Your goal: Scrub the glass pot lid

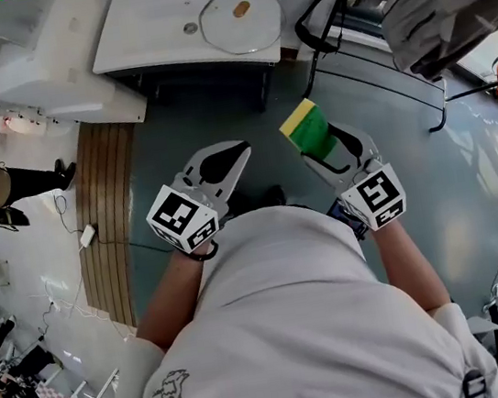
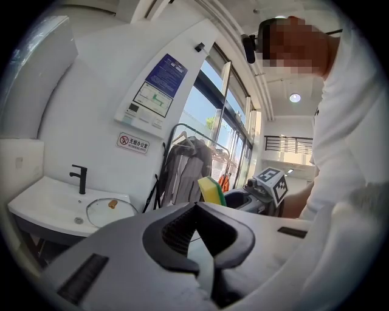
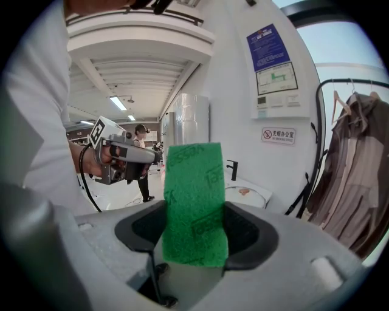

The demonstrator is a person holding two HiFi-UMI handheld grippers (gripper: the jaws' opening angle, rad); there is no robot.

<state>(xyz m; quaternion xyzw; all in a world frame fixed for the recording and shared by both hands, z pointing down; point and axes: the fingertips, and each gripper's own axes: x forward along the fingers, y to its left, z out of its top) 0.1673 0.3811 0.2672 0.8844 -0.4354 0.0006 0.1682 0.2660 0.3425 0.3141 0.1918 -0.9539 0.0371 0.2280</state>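
The glass pot lid lies flat in the white sink basin ahead, its brown knob up; it also shows small in the left gripper view and behind the sponge in the right gripper view. My right gripper is shut on a yellow sponge with a green scouring face, which stands upright between the jaws. My left gripper is shut and holds nothing; its jaws meet in its own view. Both grippers hang over the floor, well short of the sink.
A black faucet stands at the back of the basin. A black clothes rack with grey garments stands to the right of the sink. A strip of wooden flooring runs along the left. The person's white-shirted torso fills the foreground.
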